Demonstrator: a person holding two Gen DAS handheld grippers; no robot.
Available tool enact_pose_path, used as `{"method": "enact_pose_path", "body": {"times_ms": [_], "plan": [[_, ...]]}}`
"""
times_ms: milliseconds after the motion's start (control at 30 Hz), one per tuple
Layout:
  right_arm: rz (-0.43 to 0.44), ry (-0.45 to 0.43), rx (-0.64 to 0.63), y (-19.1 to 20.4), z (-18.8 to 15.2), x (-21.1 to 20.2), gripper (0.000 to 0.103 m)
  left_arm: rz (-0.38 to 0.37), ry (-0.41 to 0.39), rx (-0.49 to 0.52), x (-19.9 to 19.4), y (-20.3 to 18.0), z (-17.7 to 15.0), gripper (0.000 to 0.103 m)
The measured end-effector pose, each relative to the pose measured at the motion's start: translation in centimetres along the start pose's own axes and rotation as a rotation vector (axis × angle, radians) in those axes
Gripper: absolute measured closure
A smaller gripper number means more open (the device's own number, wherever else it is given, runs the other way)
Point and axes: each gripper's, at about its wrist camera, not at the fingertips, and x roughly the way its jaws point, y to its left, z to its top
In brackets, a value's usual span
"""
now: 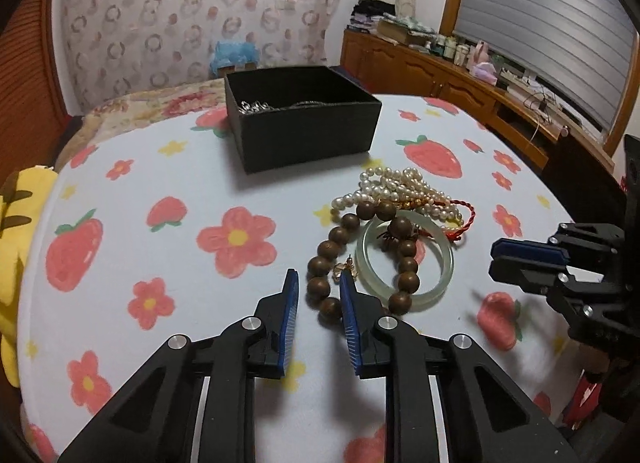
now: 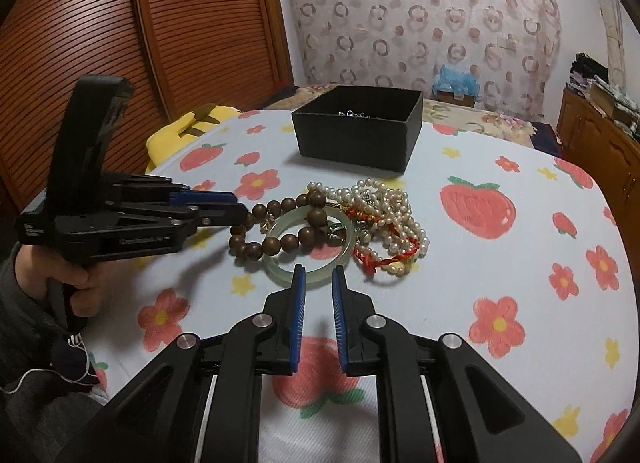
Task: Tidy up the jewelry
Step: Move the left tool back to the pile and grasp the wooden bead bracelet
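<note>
Left gripper (image 1: 319,283) parted narrowly, blue pads (image 1: 291,295) clamping nothing, tips right at the near edge of a brown wooden bead bracelet (image 1: 332,251). Right gripper (image 2: 319,277) likewise slightly apart and empty, tips just short of a pale green jade bangle (image 2: 310,269). Beyond the bangle, tangled with it: white pearl strands (image 2: 394,209) and red twisted cord (image 2: 390,259). Farther ahead, well apart, open black rectangular box (image 2: 356,141), silvery pieces inside. All on strawberry-and-flower printed cloth (image 2: 500,263).
</note>
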Motion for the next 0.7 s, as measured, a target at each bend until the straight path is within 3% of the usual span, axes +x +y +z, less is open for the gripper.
{"method": "enact_pose_path", "body": {"times_ms": [267, 433, 700], "plan": [[0.005, -0.007, 0.003, -0.1, 0.0, -0.1, 0.088, 0.064, 0.034, 0.020, 1.7, -0.4, 0.6, 0.088], [0.004, -0.005, -0.005, -0.1, 0.0, -0.1, 0.088, 0.056, 0.033, 0.021, 1.7, -0.2, 0.6, 0.091], [-0.005, 0.023, -0.031, -0.2, 0.8, 1.0, 0.088, 0.054, -0.104, 0.003, -2.8, -0.5, 0.4, 0.091]]}}
